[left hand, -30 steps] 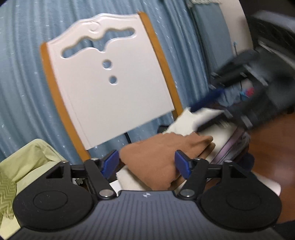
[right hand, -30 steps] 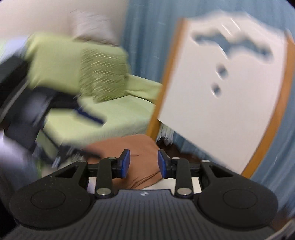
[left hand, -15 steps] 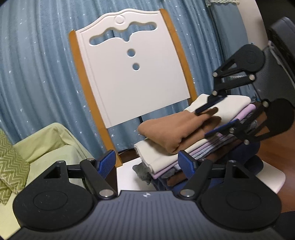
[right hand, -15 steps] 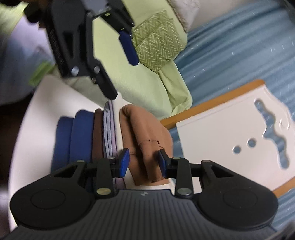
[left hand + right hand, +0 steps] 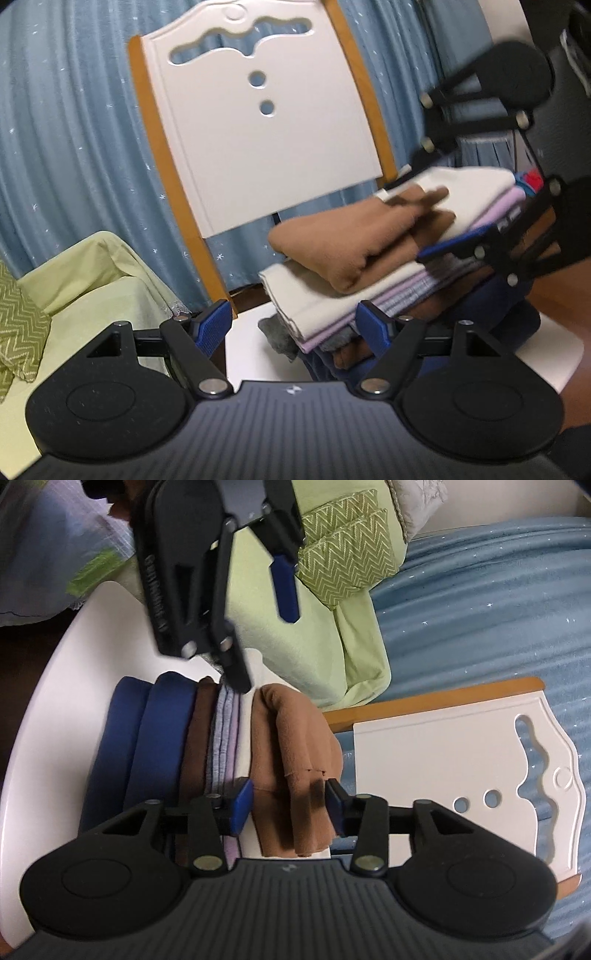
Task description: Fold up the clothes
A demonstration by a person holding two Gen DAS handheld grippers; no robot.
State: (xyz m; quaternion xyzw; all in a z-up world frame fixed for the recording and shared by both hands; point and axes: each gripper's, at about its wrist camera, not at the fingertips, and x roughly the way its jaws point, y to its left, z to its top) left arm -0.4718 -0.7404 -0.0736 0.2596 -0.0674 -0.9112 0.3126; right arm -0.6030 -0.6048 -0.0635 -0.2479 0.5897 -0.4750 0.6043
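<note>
Folded brown garment [image 5: 295, 760] is lying atop the stack of clothes [image 5: 369, 302] on the white chair [image 5: 258, 147]. I am spreading my right gripper [image 5: 290, 806], rolled sideways since 1 second ago, releasing the garment between its jaws. My left gripper [image 5: 295, 325] is hanging spread, empty. This piece looks placed.

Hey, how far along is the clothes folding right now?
Done: a stack of folded clothes sits on the white chair seat, with the folded brown garment on top. In hand: the right claw is opening around that brown piece, apparently letting go. The left claw is open, empty. Left: no unfolded clothes show, so perhaps little.
</note>
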